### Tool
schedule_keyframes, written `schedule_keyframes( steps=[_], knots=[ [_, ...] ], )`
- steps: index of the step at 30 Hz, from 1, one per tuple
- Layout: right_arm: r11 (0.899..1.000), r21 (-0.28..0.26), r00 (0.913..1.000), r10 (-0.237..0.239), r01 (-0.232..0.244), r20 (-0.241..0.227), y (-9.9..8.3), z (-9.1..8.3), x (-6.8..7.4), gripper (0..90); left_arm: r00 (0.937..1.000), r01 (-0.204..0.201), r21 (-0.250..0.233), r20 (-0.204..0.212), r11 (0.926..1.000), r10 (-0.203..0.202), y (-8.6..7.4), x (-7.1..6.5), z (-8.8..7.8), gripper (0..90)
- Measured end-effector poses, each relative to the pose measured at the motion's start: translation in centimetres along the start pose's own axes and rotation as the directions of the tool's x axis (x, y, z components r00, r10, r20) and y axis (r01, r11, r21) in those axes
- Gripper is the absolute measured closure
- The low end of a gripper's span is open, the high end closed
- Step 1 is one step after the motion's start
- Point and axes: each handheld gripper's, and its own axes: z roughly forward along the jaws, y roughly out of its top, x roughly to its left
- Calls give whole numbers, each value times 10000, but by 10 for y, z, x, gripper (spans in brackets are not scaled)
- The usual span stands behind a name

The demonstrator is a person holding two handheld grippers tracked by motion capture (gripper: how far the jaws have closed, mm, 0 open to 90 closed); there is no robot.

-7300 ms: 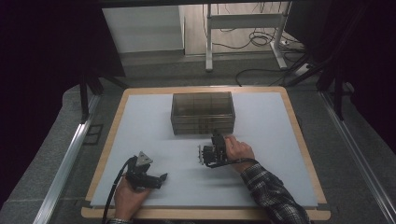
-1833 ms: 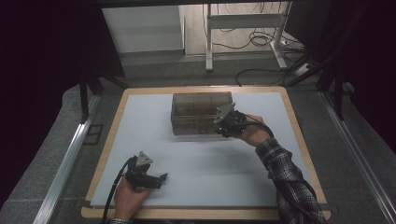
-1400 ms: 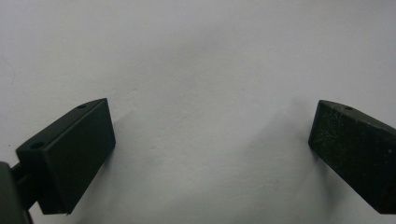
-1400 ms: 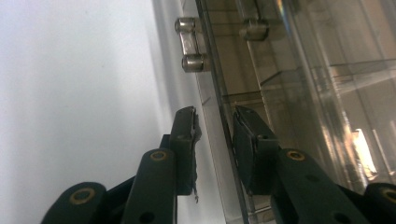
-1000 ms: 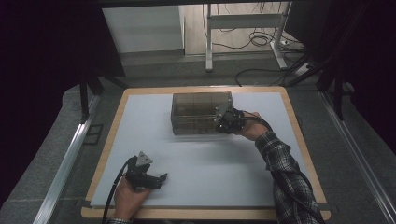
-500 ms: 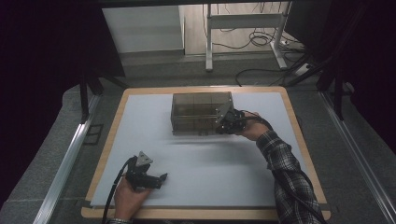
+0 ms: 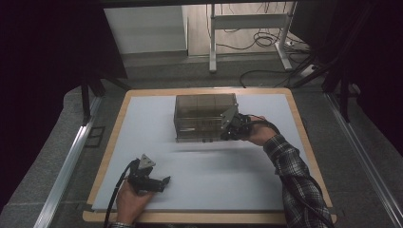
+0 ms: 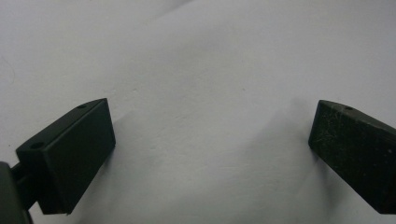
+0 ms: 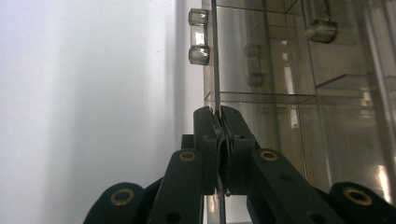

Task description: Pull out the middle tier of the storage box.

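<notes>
A smoked clear plastic box with inner compartments stands at the back middle of the white mat. At the box's front right corner, my right gripper is shut on the box's thin front panel. In the right gripper view the jaws pinch that panel's edge, and a small clear handle sits farther along it. Near the mat's front left, my left gripper rests in a hand. Its jaws stand wide open over bare mat with nothing between them.
The mat lies on a wooden board whose rim shows all round. Metal rails run along both sides of the table. Beyond the far edge stand a desk frame and floor cables.
The right hand went from the mat's middle to the box's front right corner and has barely shifted in the last second. The left hand and gripper have kept still.
</notes>
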Motion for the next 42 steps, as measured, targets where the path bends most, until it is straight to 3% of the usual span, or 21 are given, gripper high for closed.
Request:
schedule_keyframes(
  steps=[17, 26, 30, 42],
  knots=[
    [9998, 27, 9996, -185, 185, -219, -4, 4, 20, 871, 10000, 2, -24, 3, 10000, -2, 0, 0, 0, 1],
    [9999, -93, 9999, -116, 116, -8, -6, 5, 22, 860, 10000, 2, -22, 2, 10000, -2, 0, 0, 0, 1],
    [10000, -6, 9999, -86, 86, 57, -6, 7, 23, 817, 10000, 1, -23, 3, 10000, -1, 0, 0, 0, 1],
    [9990, -399, 9995, 191, -181, 250, -1, 2, 27, 687, 10000, 2, -24, 2, 10000, -2, 0, 0, 0, 1]
  ],
)
